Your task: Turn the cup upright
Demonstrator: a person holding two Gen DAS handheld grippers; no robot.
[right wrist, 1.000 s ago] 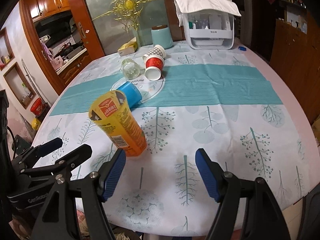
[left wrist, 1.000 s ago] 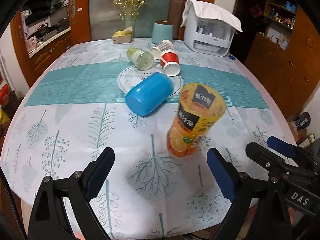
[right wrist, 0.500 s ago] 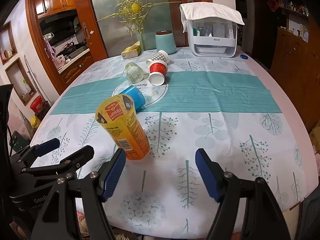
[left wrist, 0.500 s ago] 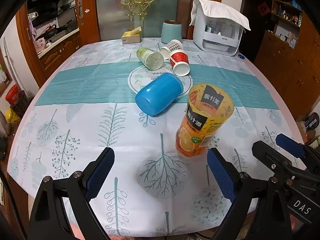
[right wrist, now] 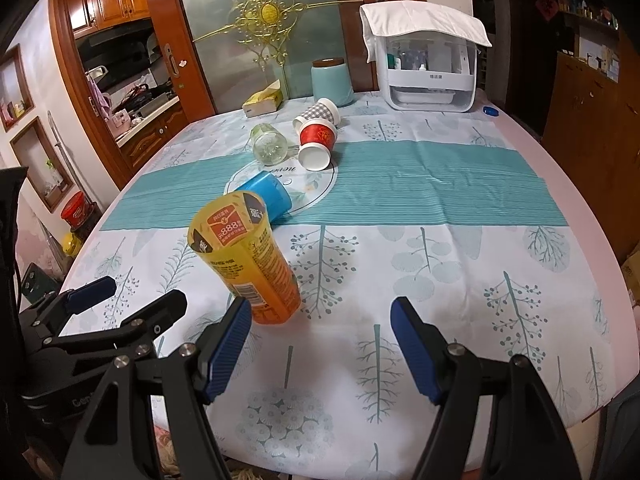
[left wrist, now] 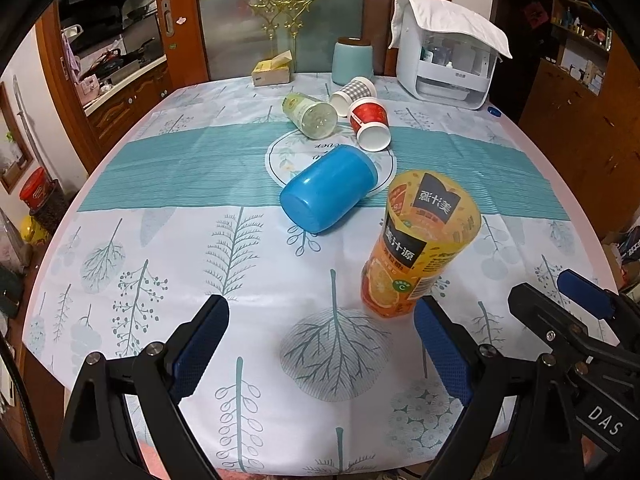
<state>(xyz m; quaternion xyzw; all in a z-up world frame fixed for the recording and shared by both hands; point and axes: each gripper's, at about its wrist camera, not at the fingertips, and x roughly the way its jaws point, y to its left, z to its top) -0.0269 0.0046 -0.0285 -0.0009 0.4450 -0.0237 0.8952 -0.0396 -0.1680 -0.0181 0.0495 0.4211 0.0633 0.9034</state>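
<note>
An orange-yellow juice cup (left wrist: 416, 246) stands upright near the table's front, also in the right wrist view (right wrist: 248, 260). Behind it a blue cup (left wrist: 328, 194) lies on its side, with a clear glass (left wrist: 310, 116), a red paper cup (left wrist: 370, 122) and a checked paper cup (left wrist: 354, 92) also on their sides. My left gripper (left wrist: 320, 344) is open and empty, just in front of the juice cup. My right gripper (right wrist: 320, 344) is open and empty, to the right of the juice cup.
A round table with a leaf-print cloth (left wrist: 200, 264) and teal runner. At the back stand a white appliance under a towel (left wrist: 448, 60), a teal canister (left wrist: 352, 60) and a tissue box (left wrist: 272, 72). Wooden cabinets stand to the left and right.
Both grippers have drawn back and risen a little from the table. The juice cup stands free where it was. The jaws stay open.
</note>
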